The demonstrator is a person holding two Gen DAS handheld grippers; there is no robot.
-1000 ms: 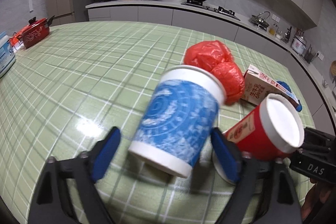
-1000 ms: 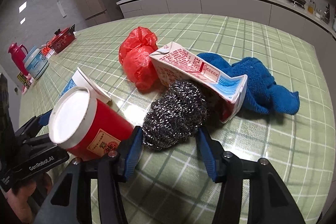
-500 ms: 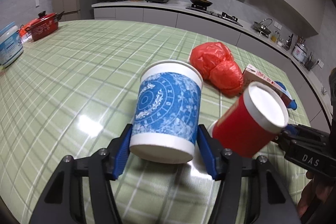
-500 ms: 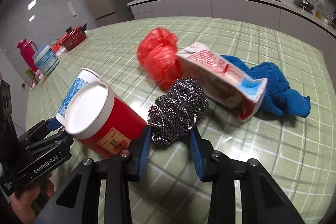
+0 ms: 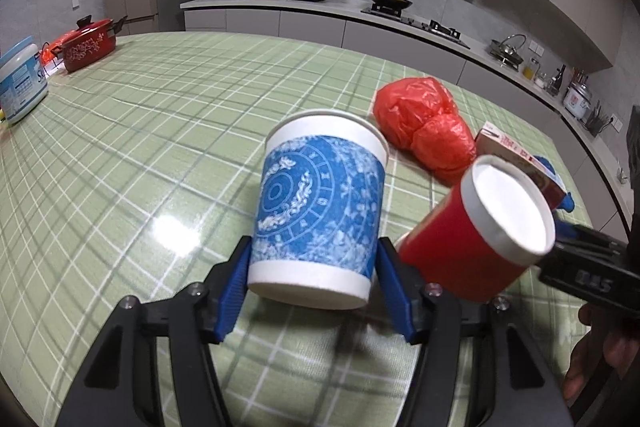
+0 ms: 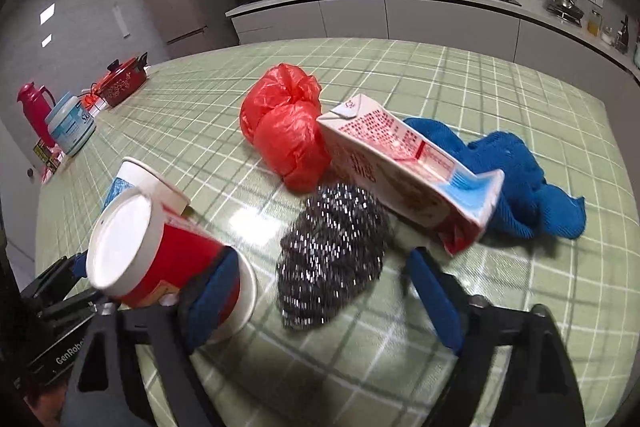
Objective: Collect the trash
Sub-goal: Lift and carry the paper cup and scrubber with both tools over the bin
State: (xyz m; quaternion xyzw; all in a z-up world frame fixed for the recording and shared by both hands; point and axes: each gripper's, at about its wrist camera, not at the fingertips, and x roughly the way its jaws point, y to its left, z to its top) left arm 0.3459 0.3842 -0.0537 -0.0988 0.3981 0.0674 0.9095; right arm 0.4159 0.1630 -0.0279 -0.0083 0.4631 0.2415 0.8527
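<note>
My left gripper point(image 5: 316, 279) is shut on a blue-patterned paper cup point(image 5: 320, 211) and holds it above the green checked table point(image 5: 140, 147). A red paper cup point(image 5: 476, 235) lies tilted just to its right, also in the right wrist view point(image 6: 160, 255). My right gripper point(image 6: 332, 291) is open, its fingers on either side of a steel wool scrubber point(image 6: 332, 255) without touching it. Beyond lie a red plastic bag point(image 6: 288, 135), a milk carton point(image 6: 404, 167) and a blue cloth point(image 6: 516, 183).
A red pot point(image 5: 90, 43) and a white tub point(image 5: 20, 79) stand at the table's far left, with a red flask point(image 6: 36, 111) beside them. A kitchen counter with a stove runs behind the table.
My left gripper closed on the blue cup and lifted it upright. My right gripper, which had squeezed the steel wool, opened wide and let it go.
</note>
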